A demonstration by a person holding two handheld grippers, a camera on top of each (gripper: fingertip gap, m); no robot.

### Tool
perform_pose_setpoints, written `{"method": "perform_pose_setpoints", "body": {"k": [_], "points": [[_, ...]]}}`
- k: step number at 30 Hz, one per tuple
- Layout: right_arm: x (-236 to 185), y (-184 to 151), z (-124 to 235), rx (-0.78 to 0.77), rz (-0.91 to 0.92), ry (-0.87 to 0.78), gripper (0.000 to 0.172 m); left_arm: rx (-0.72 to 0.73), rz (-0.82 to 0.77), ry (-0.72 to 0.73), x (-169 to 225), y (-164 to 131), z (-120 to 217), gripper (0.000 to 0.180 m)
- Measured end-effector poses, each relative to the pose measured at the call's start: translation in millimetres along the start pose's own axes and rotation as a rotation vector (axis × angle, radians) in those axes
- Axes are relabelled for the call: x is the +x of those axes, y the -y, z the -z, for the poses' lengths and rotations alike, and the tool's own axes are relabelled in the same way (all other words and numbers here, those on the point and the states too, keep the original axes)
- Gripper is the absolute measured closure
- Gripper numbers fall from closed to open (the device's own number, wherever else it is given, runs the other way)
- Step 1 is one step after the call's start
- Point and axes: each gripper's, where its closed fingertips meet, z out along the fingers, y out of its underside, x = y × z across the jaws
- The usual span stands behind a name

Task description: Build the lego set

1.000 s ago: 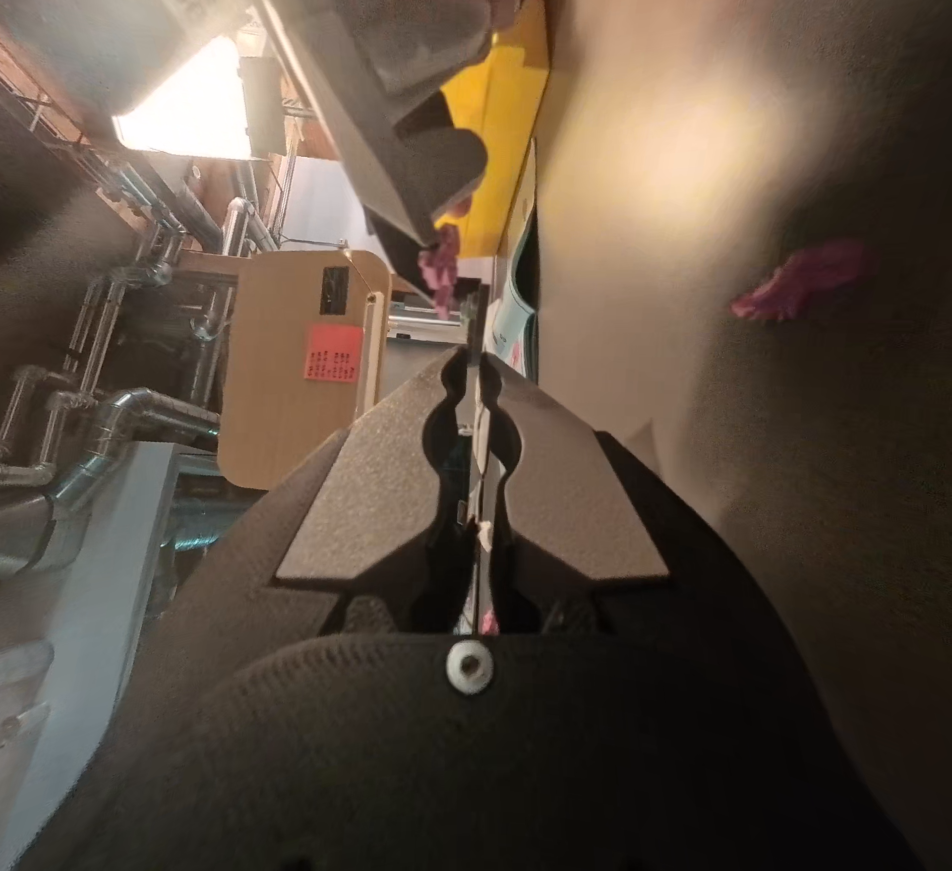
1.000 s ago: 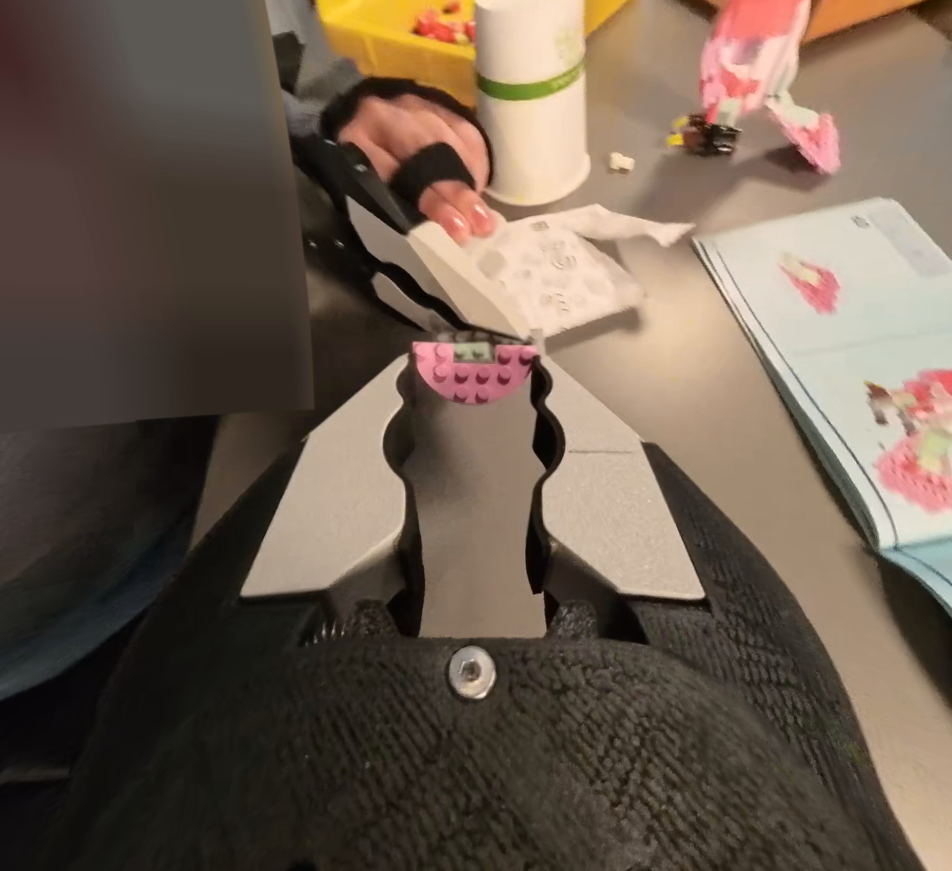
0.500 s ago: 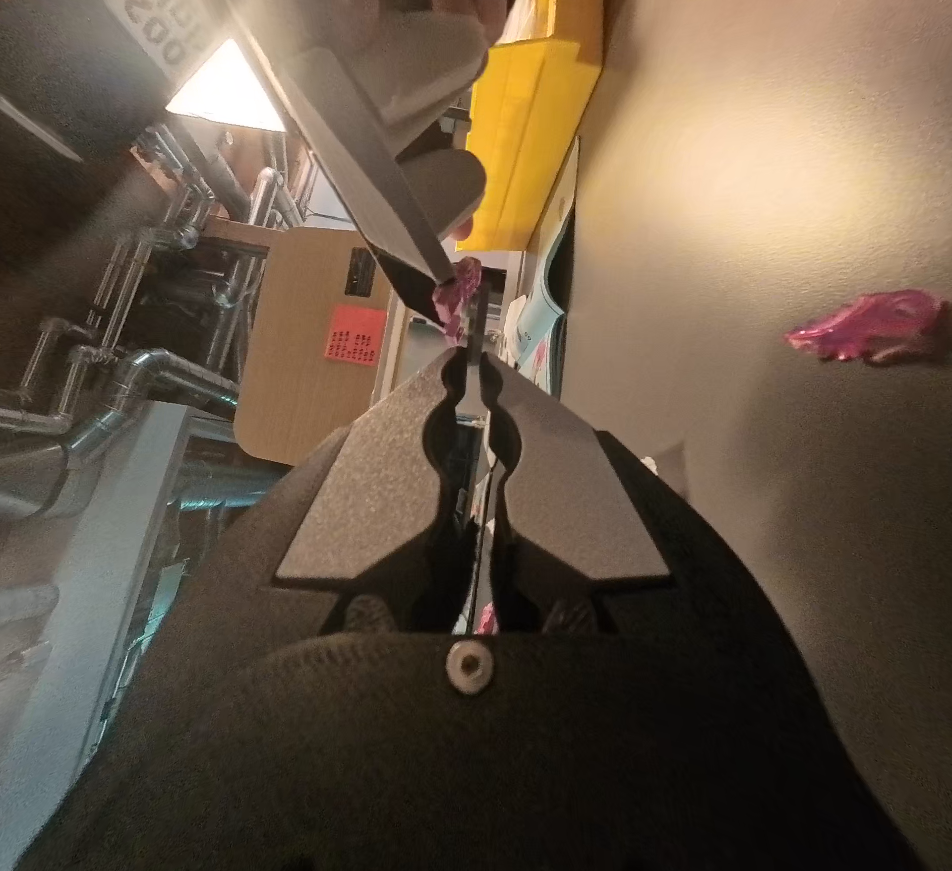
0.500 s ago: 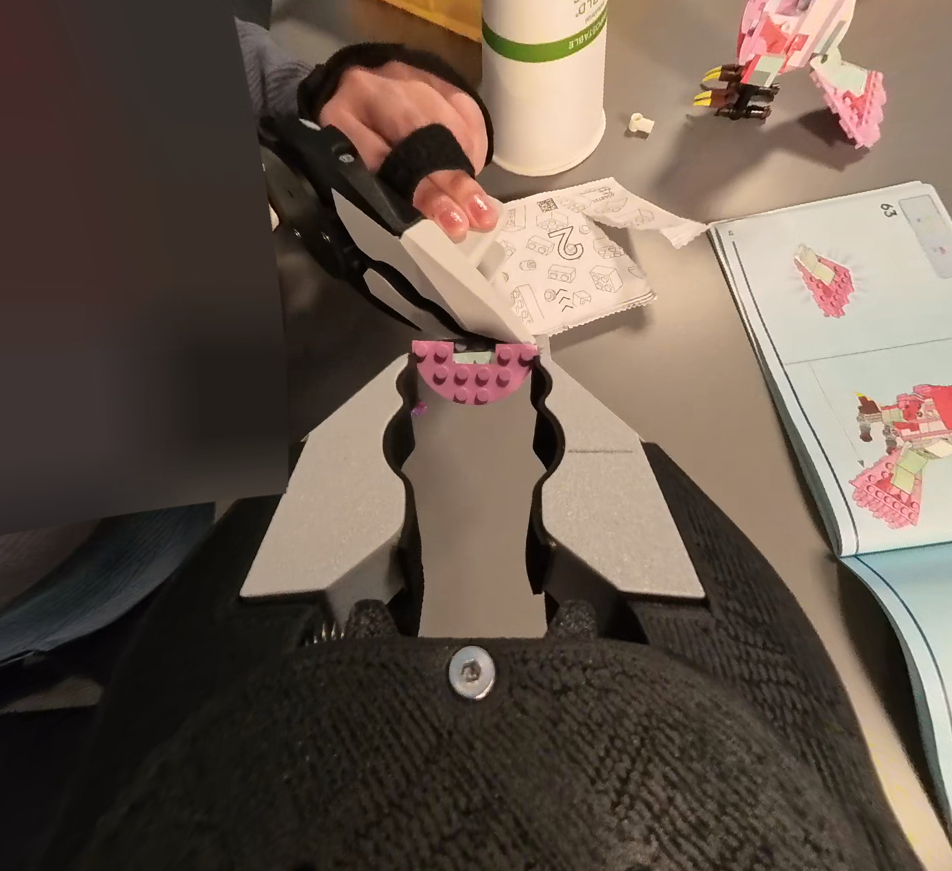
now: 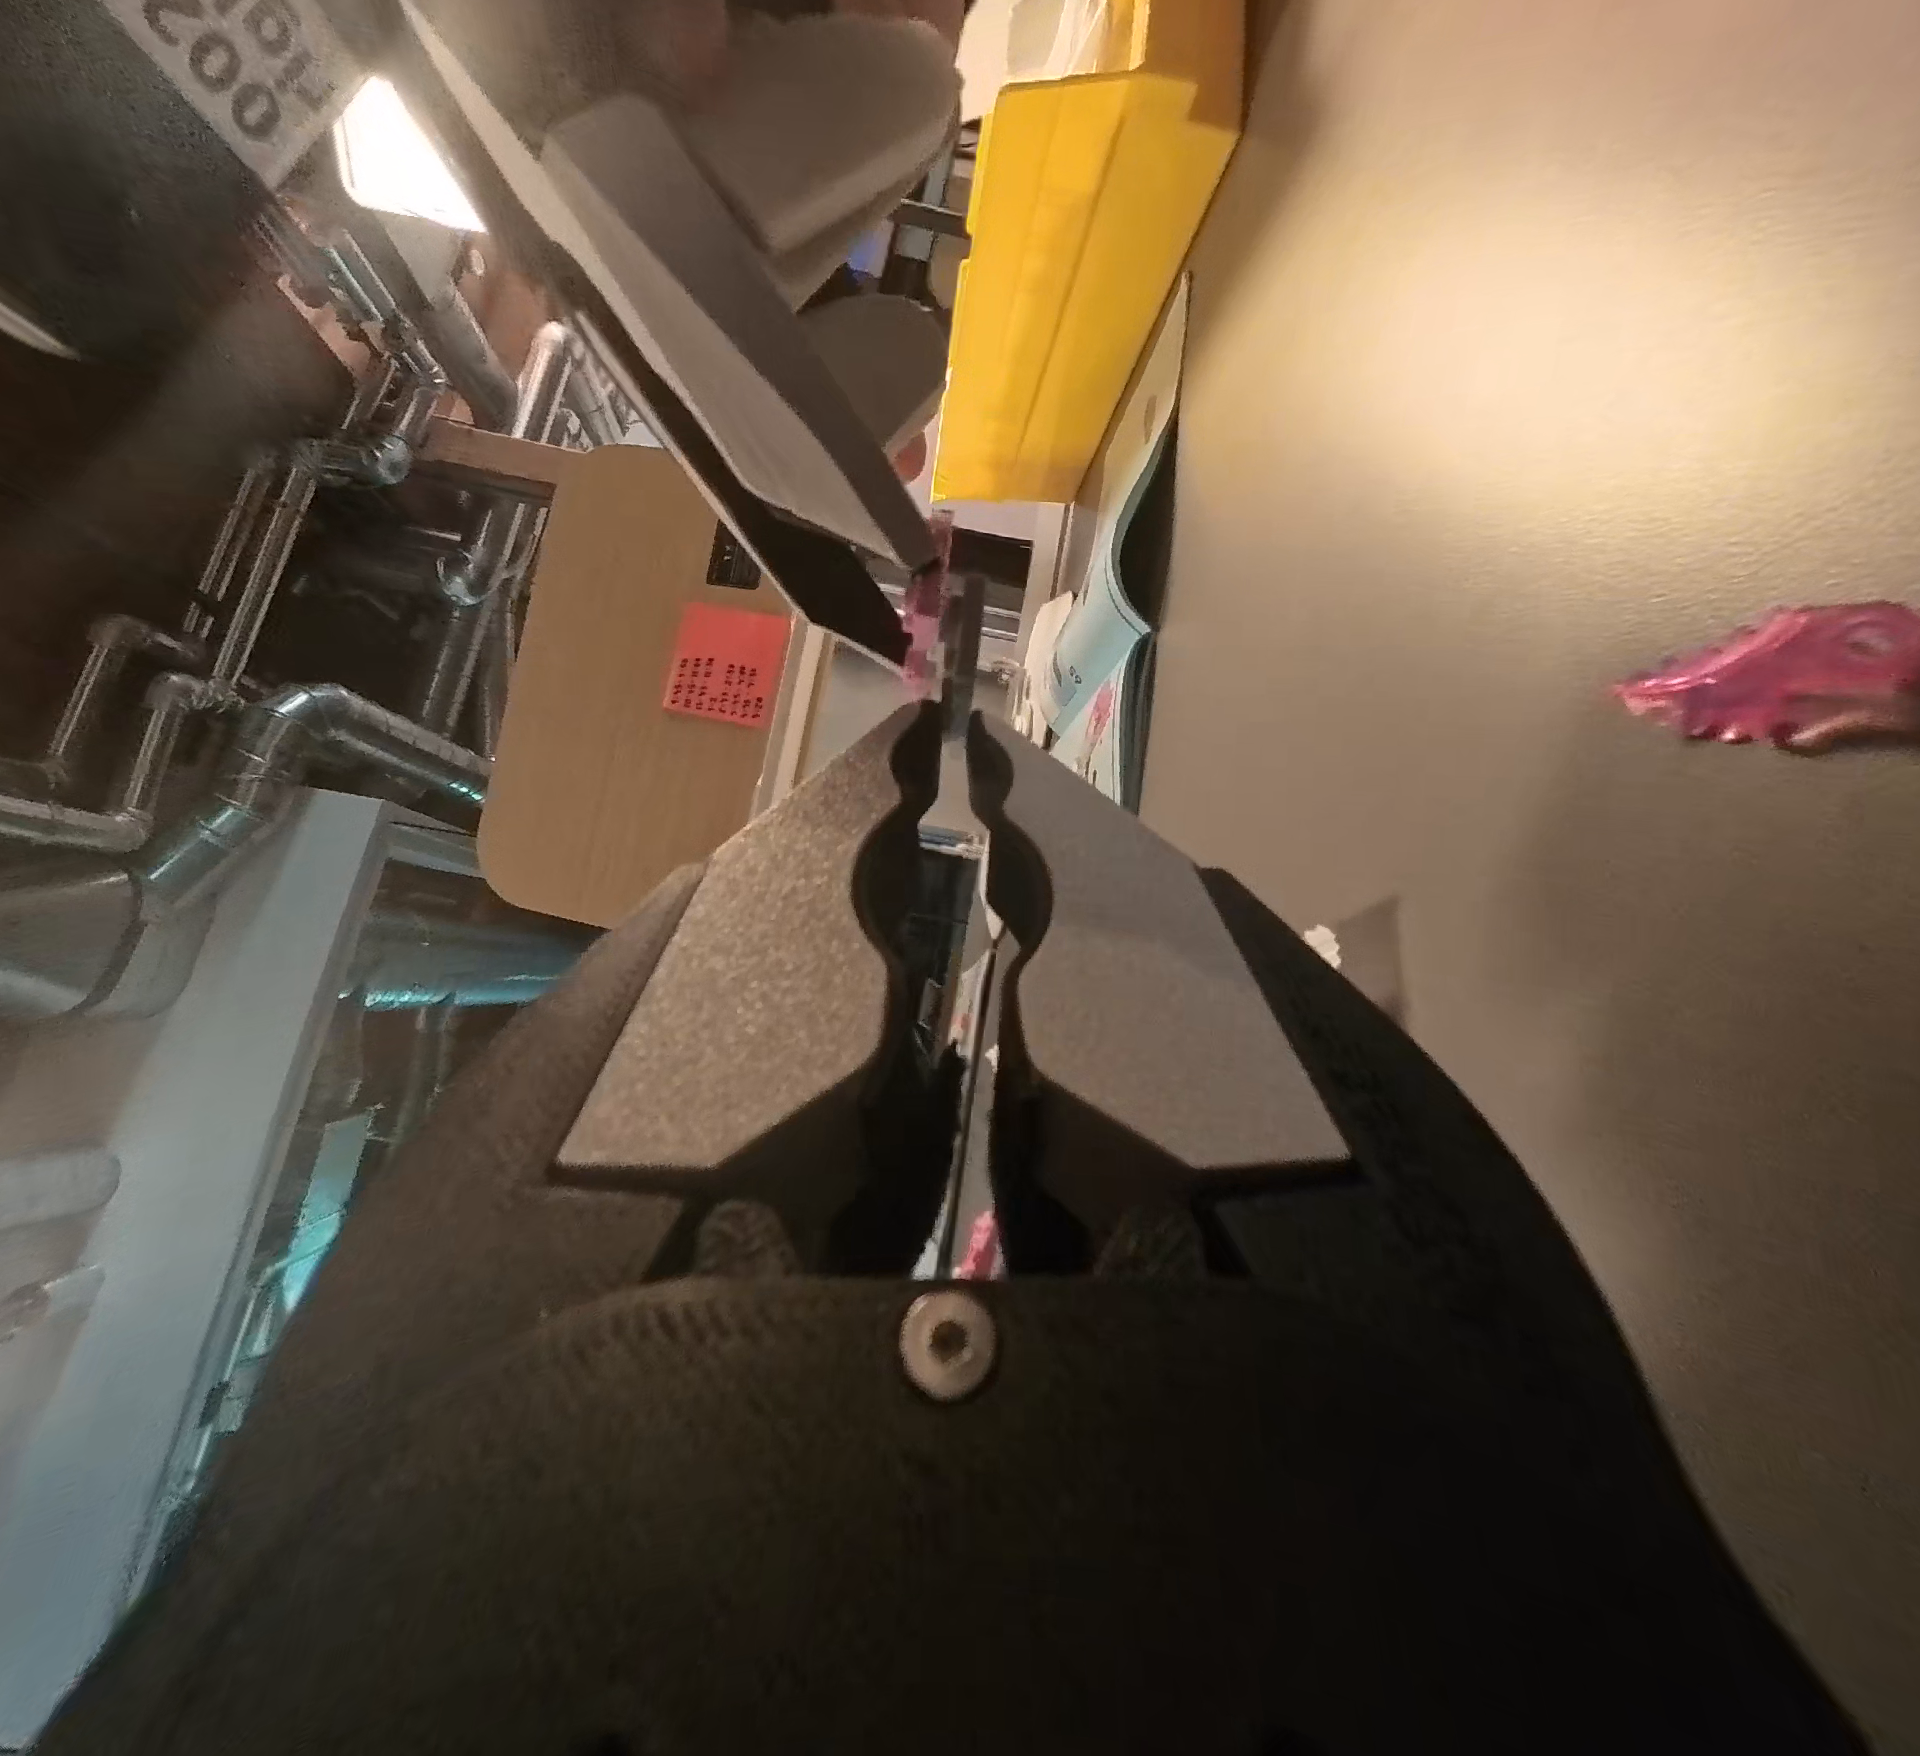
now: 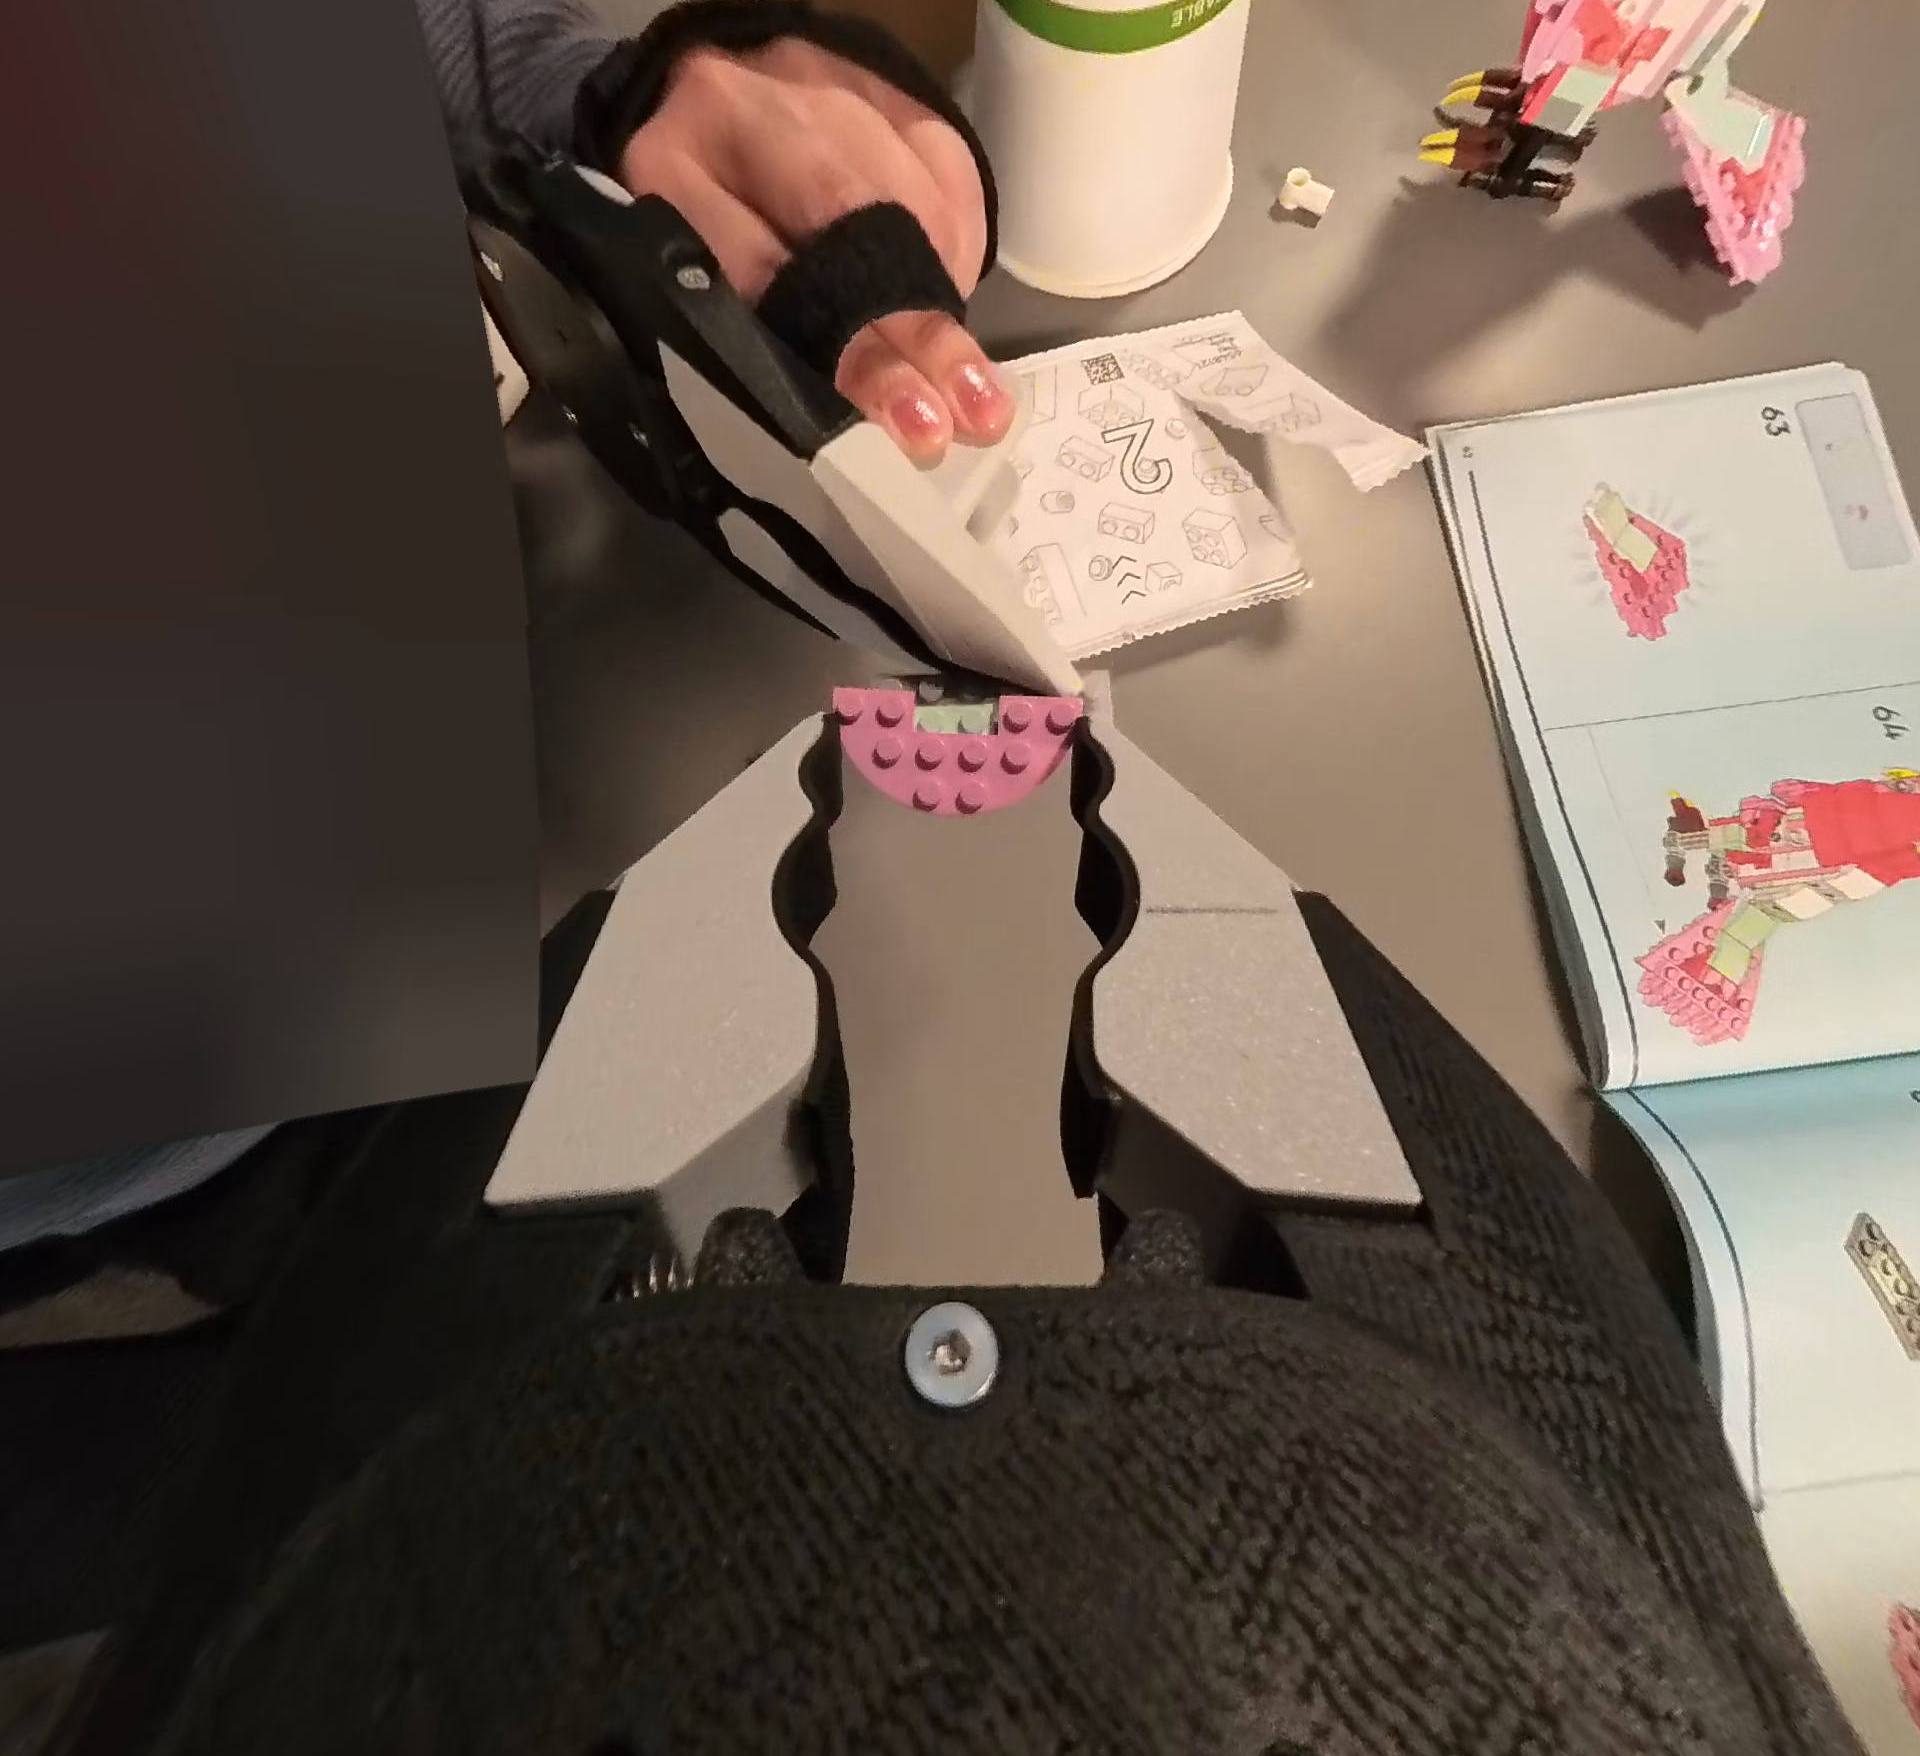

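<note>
My right gripper [image 6: 954, 730] is shut on a pink half-round studded plate [image 6: 951, 766], gripped by its two corners, with a pale green piece [image 6: 956, 719] in its notch. My left gripper [image 5: 945, 730] is shut on a thin dark grey plate [image 5: 961, 657], seen edge-on and sticking out past the fingertips. In the right wrist view the left gripper's fingers [image 6: 935, 563] come down on the pink plate's straight edge, where grey studs [image 6: 904, 690] show. In the left wrist view the pink plate [image 5: 928, 626] lies against the grey plate, under the right gripper's fingers [image 5: 810, 501].
On the grey table [image 6: 1351, 719] are a white paper cup [image 6: 1117, 65], a torn printed paper bag [image 6: 1164, 511], an open instruction booklet [image 6: 1714, 719], a pink and red brick model [image 6: 1662, 13] and a small white piece [image 6: 1304, 194]. A yellow bin [image 5: 1081, 272] stands behind. A person's hand [image 6: 831, 148] holds the left gripper. My two grippers' fingertips are within a few centimetres of each other.
The left gripper has moved in until its grey plate meets the pink plate held by the right gripper. Both grippers have kept their hold.
</note>
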Motion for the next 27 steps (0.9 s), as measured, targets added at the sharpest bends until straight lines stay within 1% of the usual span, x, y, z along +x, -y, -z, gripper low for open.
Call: {"method": "perform_pose_setpoints", "body": {"k": [8, 18, 27], "points": [[4, 8, 1, -0.010, -0.010, -0.007, 0.127, -0.024, 0.025, 0.036, -8, -5, 0, 0.177], [10, 29, 6, -0.013, 0.035, -0.031, 0.127, -0.054, 0.127, 0.109, -27, -14, 2, 0.177], [9, 38, 7, -0.056, 0.072, 0.017, 0.127, -0.050, 0.198, 0.129, -35, -18, 4, 0.178]]}}
